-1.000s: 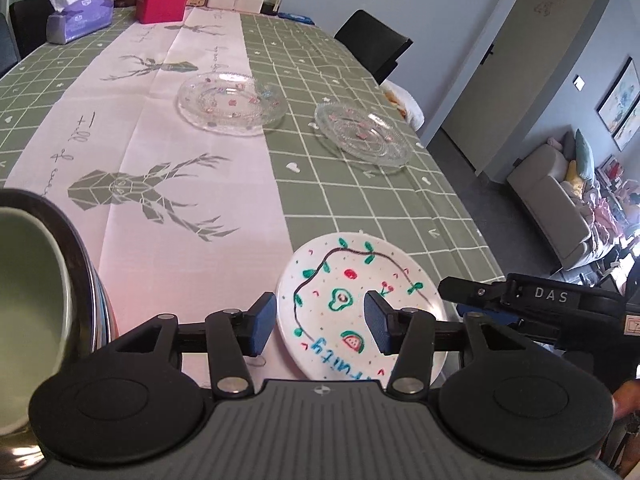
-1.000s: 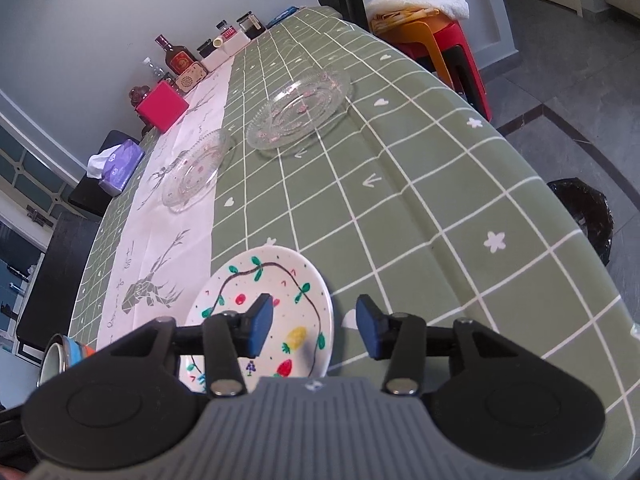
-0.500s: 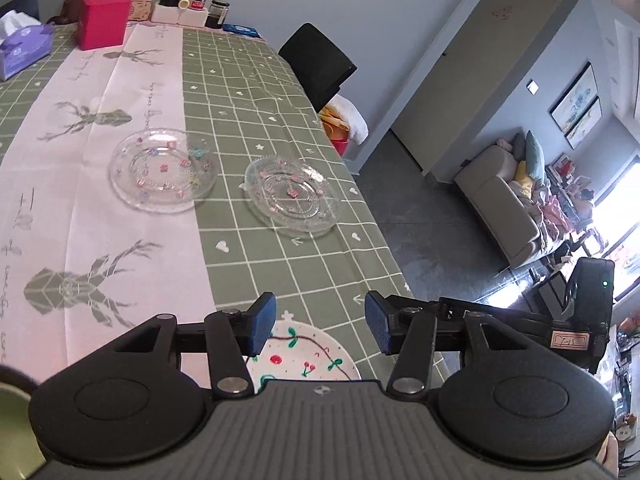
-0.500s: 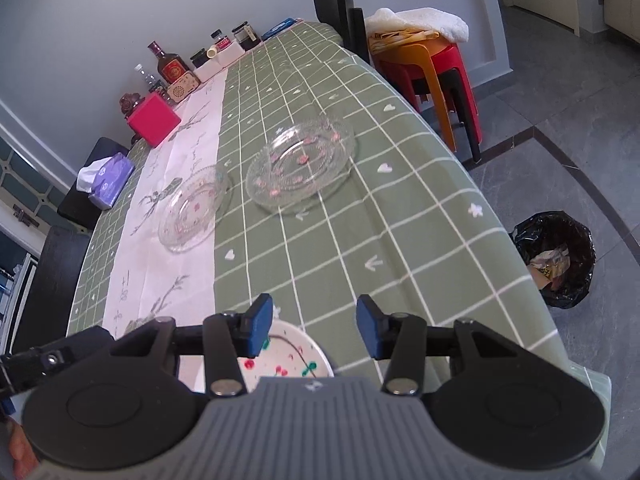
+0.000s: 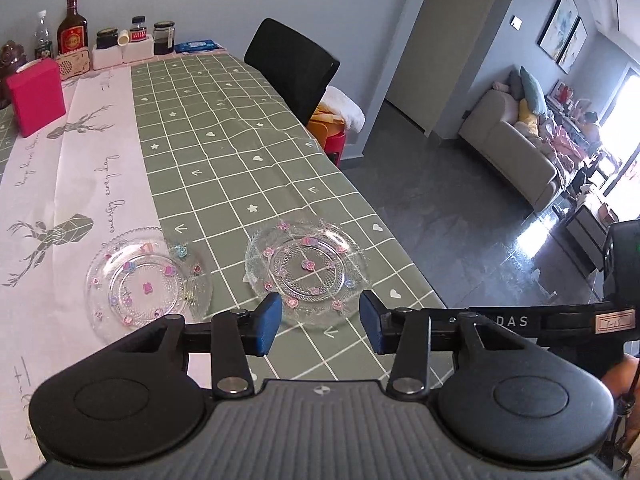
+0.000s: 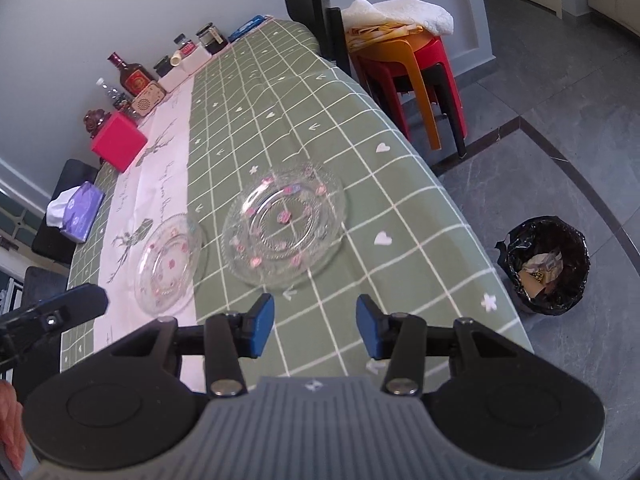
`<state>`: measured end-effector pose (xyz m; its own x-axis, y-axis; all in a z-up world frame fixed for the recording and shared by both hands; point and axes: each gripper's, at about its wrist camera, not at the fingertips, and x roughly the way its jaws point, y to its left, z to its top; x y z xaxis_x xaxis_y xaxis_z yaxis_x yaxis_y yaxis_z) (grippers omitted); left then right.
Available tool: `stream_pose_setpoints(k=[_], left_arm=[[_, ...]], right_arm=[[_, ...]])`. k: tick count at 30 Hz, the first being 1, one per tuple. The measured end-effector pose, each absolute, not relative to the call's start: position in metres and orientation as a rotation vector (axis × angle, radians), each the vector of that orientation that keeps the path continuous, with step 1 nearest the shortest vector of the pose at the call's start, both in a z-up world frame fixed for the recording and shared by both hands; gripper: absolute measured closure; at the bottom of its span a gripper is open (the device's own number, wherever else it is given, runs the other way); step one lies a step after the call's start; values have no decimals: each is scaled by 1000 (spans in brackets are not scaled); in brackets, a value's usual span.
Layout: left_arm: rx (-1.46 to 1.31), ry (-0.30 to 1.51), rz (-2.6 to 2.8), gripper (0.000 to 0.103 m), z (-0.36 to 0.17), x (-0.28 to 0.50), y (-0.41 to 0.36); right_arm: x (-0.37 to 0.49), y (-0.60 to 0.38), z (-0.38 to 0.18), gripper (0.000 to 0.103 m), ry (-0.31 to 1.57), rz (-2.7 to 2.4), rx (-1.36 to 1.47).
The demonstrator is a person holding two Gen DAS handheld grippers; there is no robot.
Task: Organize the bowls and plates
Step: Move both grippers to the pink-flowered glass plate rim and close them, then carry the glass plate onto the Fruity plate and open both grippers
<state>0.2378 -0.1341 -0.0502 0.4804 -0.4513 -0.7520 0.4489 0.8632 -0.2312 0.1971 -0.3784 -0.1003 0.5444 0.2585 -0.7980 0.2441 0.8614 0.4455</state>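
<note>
Two flowered glass plates, the left plate (image 5: 146, 280) and the right plate (image 5: 306, 270), are being approached: the left gripper (image 5: 318, 328), empty, is closing, the right gripper (image 6: 314, 330) is held apart and empty, and a rim pinch is called for next.

- The letters "DAS" stand in pale capitals on the black arm of the right gripper (image 5: 520, 322), at about four o'clock in the left wrist view.
- Cursive script runs along the pink runner (image 5: 100, 184) on the desk, at nine o'clock; the words "every day" can be read.
- The red bottle label (image 5: 72, 42) is too small to read.
</note>
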Motion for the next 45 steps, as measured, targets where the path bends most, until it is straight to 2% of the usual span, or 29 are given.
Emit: stream_pose_setpoints(k=[7, 18, 22, 26, 32, 37, 45], left_arm=[[14, 1004, -481, 66, -97, 299, -141], [-15, 1080, -434, 69, -143, 340, -143], [-8, 1086, -431, 70, -151, 345, -146], [-11, 1087, -443, 75, -158, 346, -147], [-30, 1075, -465, 84, -159, 348, -148], [-34, 1068, -470, 83, -160, 349, -149], [-44, 1072, -458, 84, -161, 346, -149]], right_arm=[[236, -384, -126, 61, 1059, -14, 563], [271, -394, -158, 67, 1099, -39, 598], [280, -397, -159, 70, 1090, -36, 604], [289, -399, -160, 82, 1074, -19, 610], [299, -399, -169, 84, 1081, -6, 619], [300, -402, -175, 95, 1078, 18, 661], [297, -403, -176, 96, 1072, 28, 667]])
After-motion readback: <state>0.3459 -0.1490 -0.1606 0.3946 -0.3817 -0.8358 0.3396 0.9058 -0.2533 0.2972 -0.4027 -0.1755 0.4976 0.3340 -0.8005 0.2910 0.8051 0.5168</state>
